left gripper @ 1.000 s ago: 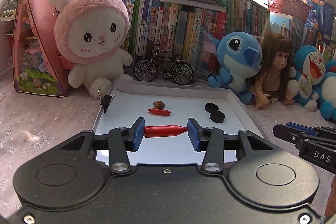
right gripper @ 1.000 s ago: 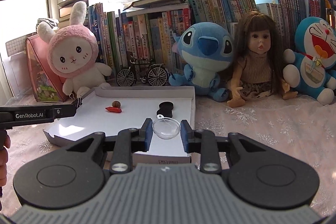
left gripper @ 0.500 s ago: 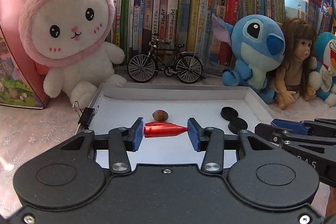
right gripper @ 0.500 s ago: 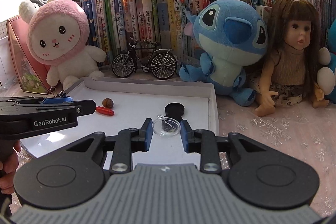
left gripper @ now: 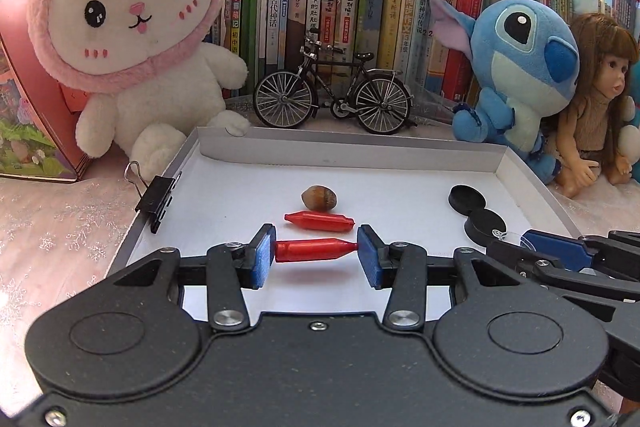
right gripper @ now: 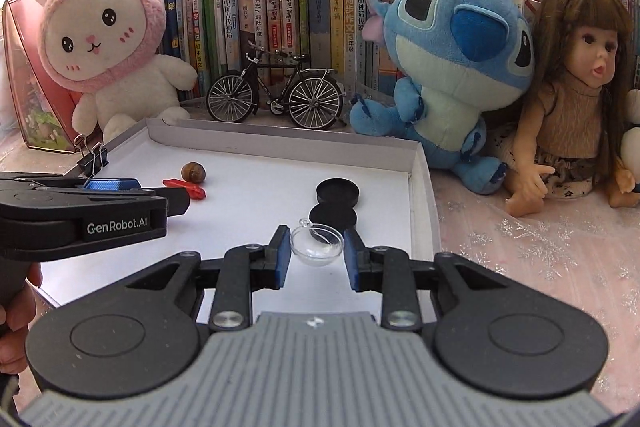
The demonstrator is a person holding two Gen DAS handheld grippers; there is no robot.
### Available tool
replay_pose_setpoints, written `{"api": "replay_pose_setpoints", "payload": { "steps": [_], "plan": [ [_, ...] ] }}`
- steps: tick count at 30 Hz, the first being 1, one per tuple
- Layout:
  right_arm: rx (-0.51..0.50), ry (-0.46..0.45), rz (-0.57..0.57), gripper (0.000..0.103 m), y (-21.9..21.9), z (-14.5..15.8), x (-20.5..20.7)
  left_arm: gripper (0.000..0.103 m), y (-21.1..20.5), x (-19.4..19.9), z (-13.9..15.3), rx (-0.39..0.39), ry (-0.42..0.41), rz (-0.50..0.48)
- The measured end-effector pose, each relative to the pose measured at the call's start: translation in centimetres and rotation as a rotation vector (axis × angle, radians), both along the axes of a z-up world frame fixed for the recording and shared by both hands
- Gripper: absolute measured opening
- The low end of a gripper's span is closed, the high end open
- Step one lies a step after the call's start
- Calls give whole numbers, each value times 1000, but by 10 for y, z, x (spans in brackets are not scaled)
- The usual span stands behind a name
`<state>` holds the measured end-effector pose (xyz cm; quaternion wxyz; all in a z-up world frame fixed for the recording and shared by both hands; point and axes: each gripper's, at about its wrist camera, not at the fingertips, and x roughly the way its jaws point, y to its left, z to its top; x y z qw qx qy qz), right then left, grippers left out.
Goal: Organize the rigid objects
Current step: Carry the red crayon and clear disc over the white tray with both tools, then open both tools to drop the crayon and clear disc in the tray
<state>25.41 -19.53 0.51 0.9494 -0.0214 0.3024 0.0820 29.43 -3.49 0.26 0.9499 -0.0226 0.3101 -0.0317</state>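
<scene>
Counting tray: two red pegs | two black discs | one nut

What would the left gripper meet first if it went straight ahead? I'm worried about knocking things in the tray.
Probably the loose red piece lying just beyond the red piece the left gripper holds, then the nut; height above the tray is unclear.

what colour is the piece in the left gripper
Red piece, clearest in the left wrist view.
</scene>
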Motion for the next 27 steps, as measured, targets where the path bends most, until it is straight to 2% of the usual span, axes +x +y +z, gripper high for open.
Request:
{"api": "replay_pose_setpoints", "payload": {
  "steps": [22, 27],
  "plan": [
    [-7, 26, -38, 34, 4, -11, 9, 43, -7, 5, -8, 36, 18, 20],
    [0, 24, -44, 39, 4, -10, 8, 43, -7, 5, -8, 38, 17, 20]
  ]
}}
